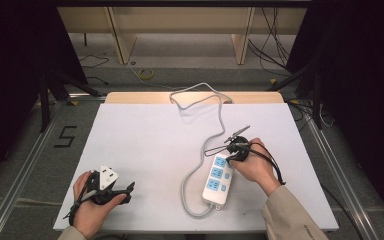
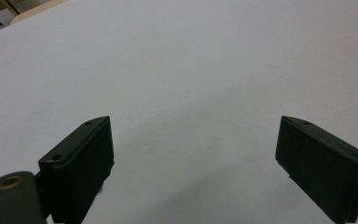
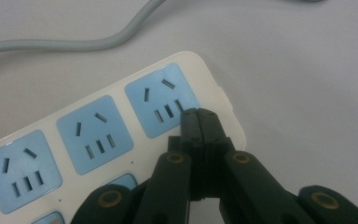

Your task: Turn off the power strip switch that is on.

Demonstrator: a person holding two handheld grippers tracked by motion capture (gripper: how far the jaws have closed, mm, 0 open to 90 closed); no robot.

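Power strip [image 1: 218, 180] lying toward worktop's [image 1: 140, 145] near edge, right of centre, long axis near-to-far. Right gripper [image 3: 200, 122] pressed closed, empty, at its far socket [image 3: 161, 100]. Left gripper [image 2: 193, 158] gaping, empty, near-left corner, well apart.

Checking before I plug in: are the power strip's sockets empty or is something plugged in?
Empty. All three blue sockets on the strip show bare slots; the right gripper, jaws shut, rests over the end socket.
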